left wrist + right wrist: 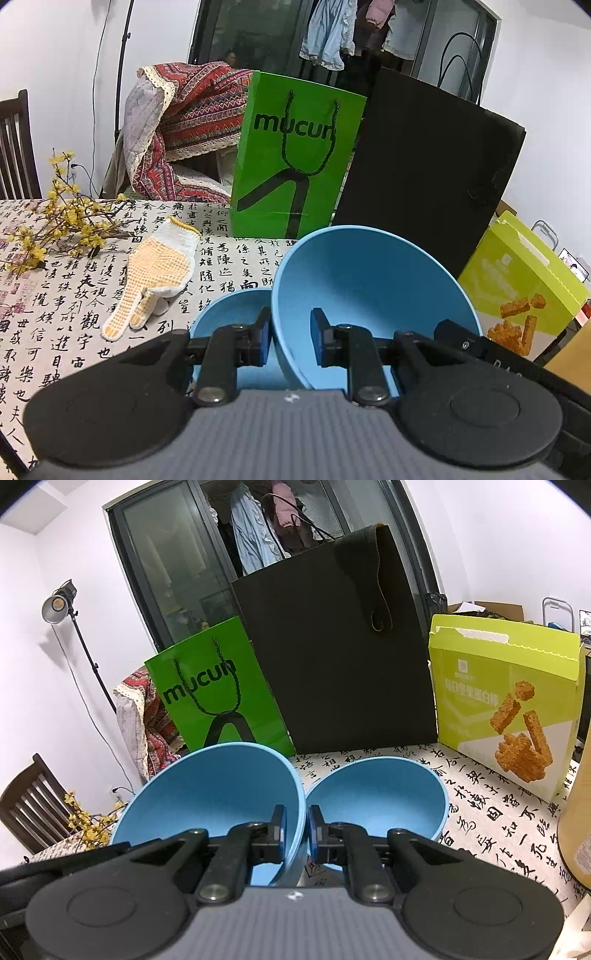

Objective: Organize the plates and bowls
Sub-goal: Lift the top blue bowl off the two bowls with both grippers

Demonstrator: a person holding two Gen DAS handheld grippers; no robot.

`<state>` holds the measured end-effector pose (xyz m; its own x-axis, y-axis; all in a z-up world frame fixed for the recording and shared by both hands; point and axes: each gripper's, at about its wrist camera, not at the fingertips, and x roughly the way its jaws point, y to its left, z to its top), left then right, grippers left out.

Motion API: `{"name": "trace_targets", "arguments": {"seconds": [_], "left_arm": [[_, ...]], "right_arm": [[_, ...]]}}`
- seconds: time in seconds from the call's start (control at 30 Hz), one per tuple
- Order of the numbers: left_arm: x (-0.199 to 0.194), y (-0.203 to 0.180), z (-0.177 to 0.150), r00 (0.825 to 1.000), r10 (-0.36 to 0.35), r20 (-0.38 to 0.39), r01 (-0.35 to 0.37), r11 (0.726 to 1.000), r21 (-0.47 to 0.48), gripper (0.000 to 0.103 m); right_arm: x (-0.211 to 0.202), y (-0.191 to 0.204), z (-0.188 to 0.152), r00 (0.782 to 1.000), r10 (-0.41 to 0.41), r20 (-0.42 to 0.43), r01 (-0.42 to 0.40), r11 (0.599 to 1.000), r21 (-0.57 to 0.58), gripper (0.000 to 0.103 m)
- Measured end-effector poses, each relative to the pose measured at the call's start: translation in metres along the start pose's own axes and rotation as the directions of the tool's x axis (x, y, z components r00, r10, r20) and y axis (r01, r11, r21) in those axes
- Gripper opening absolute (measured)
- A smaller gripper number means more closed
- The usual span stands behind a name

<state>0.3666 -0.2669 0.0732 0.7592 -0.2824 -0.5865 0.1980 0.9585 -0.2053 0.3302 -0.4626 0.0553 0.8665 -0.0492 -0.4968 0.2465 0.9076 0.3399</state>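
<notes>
Blue plastic: two bowls; a large bowl (369,295) tilted and raised off the tabletop (55,332), and a second bowl (376,797) just beside it.
Left tool (289,338): closed on the large bowl's left rim, one pad inside the wall, one outside.
Right tool (296,830): closed on the same bowl's right rim, pads pinching the wall.
Second bowl, position: in the left view low behind the left pad; in the right view right of the held bowl.
Bags: two; a green bag (295,166) reading "mucun", a black bag (340,646) unmarked.
Box: one yellow-green snack box (506,701); its print too small to read.
Glove: one, white with orange dots (155,273).
Cloth: tabletop printed with black calligraphy.
</notes>
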Motion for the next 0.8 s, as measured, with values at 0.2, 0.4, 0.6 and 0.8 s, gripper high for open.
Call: {"name": "trace_targets", "arguments": {"seconds": [0.2,0.4,0.6,0.8], "left_arm": [[-0.012,0.003,-0.003,1.0,-0.001,0.011,0.001,1.0,0.009,0.022],[-0.026,0.005,-0.009,1.0,0.002,0.018,-0.002,0.999,0.04,0.022],[-0.039,0.007,-0.016,1.0,0.005,0.024,-0.007,0.997,0.083,0.022],[-0.049,0.014,-0.02,1.0,-0.007,0.026,0.006,0.997,0.071,0.022]], "right_arm": [[-0.01,0.004,-0.004,1.0,0.001,0.004,-0.001,1.0,-0.008,0.012],[-0.02,0.007,-0.009,1.0,0.008,-0.003,-0.008,1.0,-0.007,0.012],[-0.033,0.012,-0.016,1.0,0.008,0.01,-0.008,1.0,-0.015,0.012],[-0.045,0.016,-0.023,1.0,0.013,0.013,-0.013,1.0,-0.007,0.012]]}}
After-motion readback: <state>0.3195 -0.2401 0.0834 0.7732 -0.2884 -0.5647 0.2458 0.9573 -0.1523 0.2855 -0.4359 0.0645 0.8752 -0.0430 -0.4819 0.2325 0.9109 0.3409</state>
